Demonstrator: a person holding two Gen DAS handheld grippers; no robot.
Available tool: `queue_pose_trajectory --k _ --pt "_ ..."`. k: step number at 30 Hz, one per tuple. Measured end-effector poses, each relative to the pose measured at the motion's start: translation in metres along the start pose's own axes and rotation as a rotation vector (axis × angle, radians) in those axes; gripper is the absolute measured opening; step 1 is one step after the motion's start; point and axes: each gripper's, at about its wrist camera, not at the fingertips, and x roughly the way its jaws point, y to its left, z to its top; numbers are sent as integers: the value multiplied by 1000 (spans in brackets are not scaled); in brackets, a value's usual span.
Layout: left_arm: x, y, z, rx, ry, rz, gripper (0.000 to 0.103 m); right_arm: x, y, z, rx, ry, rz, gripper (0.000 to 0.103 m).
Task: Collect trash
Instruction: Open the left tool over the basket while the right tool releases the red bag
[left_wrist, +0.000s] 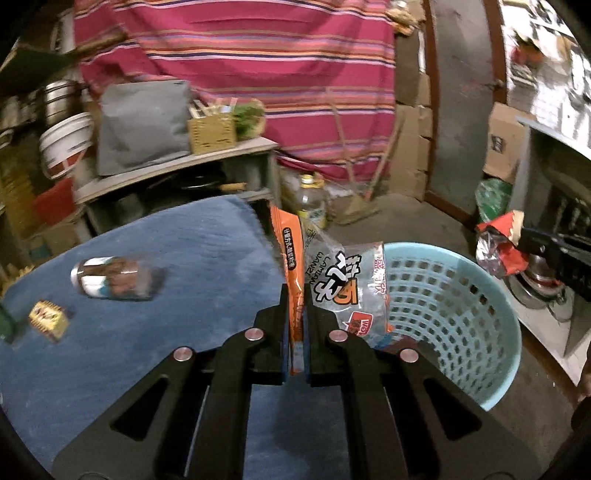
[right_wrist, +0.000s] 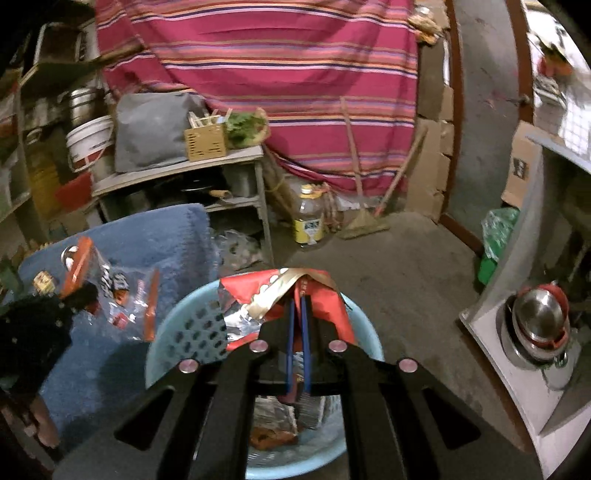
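Landmark: light-blue perforated basket (right_wrist: 177, 332) on the concrete floor (right_wrist: 406, 277).

Right gripper (right_wrist: 297, 321): jaws closed tight on a red wrapper (right_wrist: 325, 295) with a gold band and silver foil lining. Wrapper hangs directly over the basket mouth. Only the right wrist view looks down inside: crumpled wrappers already lie at the basket bottom, under the gripper.

Left gripper (left_wrist: 295, 306): jaws pinched shut on an orange-and-clear noodle wrapper (left_wrist: 343, 284), gripped by its orange edge strip. Wrapper sits just beside the basket's left rim (left_wrist: 417, 247), not yet over the opening. Only the left wrist view shows this grip close up; the right view shows the same wrapper (right_wrist: 122, 295) left of the basket, blurred.

Left of the basket: blue-covered bench (left_wrist: 184, 251). Left view alone shows clearly what remains on it: a can (left_wrist: 114, 277) lying on its side and a small yellow packet (left_wrist: 48, 317) near the far-left edge, well apart from the basket.

Bench edge meets the basket's left side closely. Beyond the basket, open floor runs to a broom (right_wrist: 364, 218) and a plastic bottle (right_wrist: 308, 218) against striped cloth (right_wrist: 277, 74). Right of the basket: grey cabinet edge with stacked steel bowls (right_wrist: 535, 325), and clear floor between.
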Motion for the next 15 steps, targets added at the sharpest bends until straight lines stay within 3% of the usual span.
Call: queue_pose_trajectory --k 7,10,15 --pt "28 -35 3 30 62 -50 14 11 -26 -7 63 34 6 4" --pt "34 -39 2 17 84 -60 34 15 -29 -9 68 47 6 4" --pt "27 -34 2 9 65 -45 56 20 -26 -12 56 63 12 4"
